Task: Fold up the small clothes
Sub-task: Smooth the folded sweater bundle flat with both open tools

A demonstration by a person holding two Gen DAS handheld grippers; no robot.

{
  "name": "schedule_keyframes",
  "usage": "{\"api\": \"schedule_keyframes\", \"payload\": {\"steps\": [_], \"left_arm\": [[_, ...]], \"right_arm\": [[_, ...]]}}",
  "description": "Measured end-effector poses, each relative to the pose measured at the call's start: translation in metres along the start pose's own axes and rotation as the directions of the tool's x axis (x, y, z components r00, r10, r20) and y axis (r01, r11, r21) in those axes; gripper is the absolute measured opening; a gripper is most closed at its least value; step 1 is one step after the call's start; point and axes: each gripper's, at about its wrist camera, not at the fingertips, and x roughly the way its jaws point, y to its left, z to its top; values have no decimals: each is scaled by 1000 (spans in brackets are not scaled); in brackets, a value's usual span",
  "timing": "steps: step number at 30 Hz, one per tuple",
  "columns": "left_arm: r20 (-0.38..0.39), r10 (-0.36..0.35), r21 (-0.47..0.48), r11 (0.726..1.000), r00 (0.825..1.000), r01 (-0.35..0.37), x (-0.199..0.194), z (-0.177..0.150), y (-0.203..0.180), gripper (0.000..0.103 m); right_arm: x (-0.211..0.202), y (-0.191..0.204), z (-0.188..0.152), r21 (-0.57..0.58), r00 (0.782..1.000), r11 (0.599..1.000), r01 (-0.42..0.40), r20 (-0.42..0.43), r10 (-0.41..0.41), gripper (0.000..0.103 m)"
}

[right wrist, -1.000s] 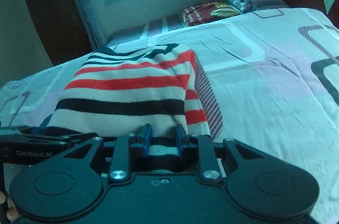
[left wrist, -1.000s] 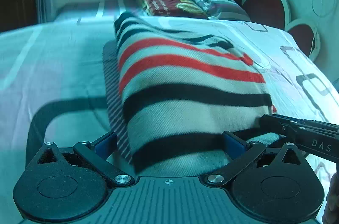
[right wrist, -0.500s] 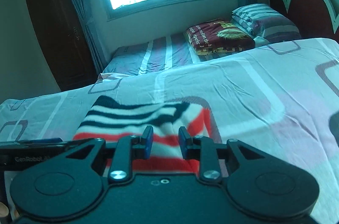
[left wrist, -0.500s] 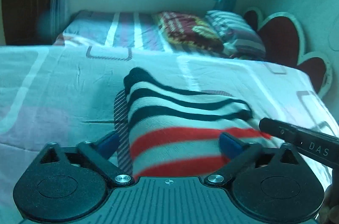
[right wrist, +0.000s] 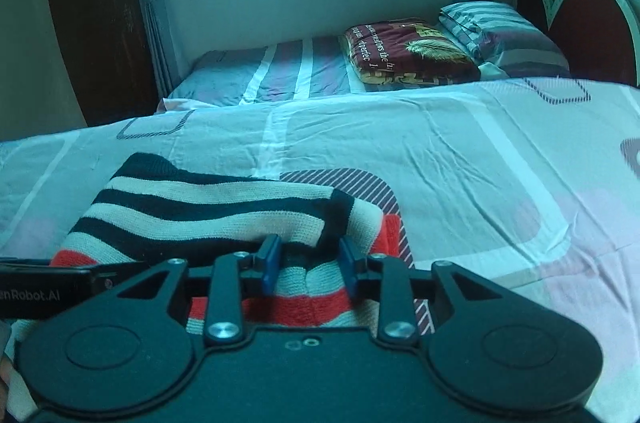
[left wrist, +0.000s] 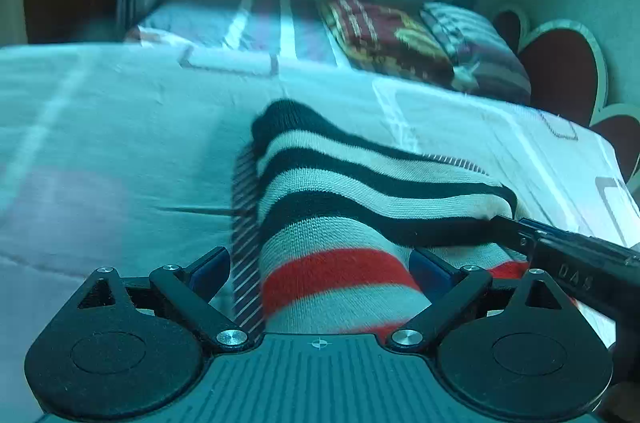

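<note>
A striped knit garment point(left wrist: 360, 191) in black, white and red lies folded on the bed. My left gripper point(left wrist: 320, 269) is open, its blue pads wide apart on either side of the garment's near edge. My right gripper point(right wrist: 308, 261) also stands open over the garment's point(right wrist: 208, 207) near right part, its pads a smaller gap apart, with cloth lying between them. The right gripper's black body shows at the right of the left wrist view point(left wrist: 568, 255). The left gripper's body shows at the left of the right wrist view point(right wrist: 48, 289).
The bed sheet point(right wrist: 460, 159) is pale with rounded rectangle prints. A dark red blanket point(right wrist: 404, 51) and striped pillows point(right wrist: 500, 31) lie at the far end by the window. A red heart-shaped headboard point(right wrist: 588, 23) stands at the right.
Both grippers have pulled back toward me and lifted, so less of the garment shows. The right gripper's pads have spread wider apart.
</note>
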Motion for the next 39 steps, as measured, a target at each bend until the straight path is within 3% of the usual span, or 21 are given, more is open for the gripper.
{"api": "schedule_keyframes", "payload": {"steps": [5, 10, 14, 17, 21, 24, 26, 27, 30, 34, 39], "left_arm": [[51, -25, 72, 997, 998, 21, -47, -18, -3, 96], [18, -20, 62, 998, 1000, 19, -43, -32, 0, 96], [12, 17, 62, 998, 1000, -18, -36, -32, -1, 103], [32, 22, 61, 998, 999, -24, -55, -33, -2, 103], [37, 1, 113, 994, 999, -6, -79, -51, -8, 103], [-12, 12, 136, 991, 1000, -10, -72, -70, -8, 103], [-40, -1, 92, 996, 999, 5, -64, -76, -1, 103], [-47, -9, 71, 997, 999, 13, -62, -77, 1, 103], [-42, 5, 86, 996, 999, -1, -64, -79, -1, 103], [-48, 25, 119, 993, 999, -19, -70, -84, -7, 103], [-59, 24, 98, 995, 998, -18, -73, -89, -4, 103]], "right_arm": [[-48, 9, -15, 6, 997, 998, -56, 61, 56, 30], [-42, 6, -43, -15, 1000, 1000, -24, 3, 24, 30], [-38, 12, -37, -49, 1000, 999, 0, -9, -1, 30], [-58, 6, -33, 11, 999, 999, -46, -1, 46, 30], [-95, 7, -47, -28, 997, 998, -63, 41, 64, 31], [-101, 8, -63, -43, 998, 998, -54, 26, 55, 32], [-87, 4, -76, -43, 999, 999, -26, -26, 25, 32], [-86, 3, -80, -40, 1000, 999, -30, -3, 30, 32], [-85, 8, -78, -68, 1000, 998, -13, -4, 13, 33], [-102, 6, -71, -12, 999, 999, -34, 9, 34, 34], [-115, 12, -90, -27, 999, 999, -38, 4, 38, 33]]}}
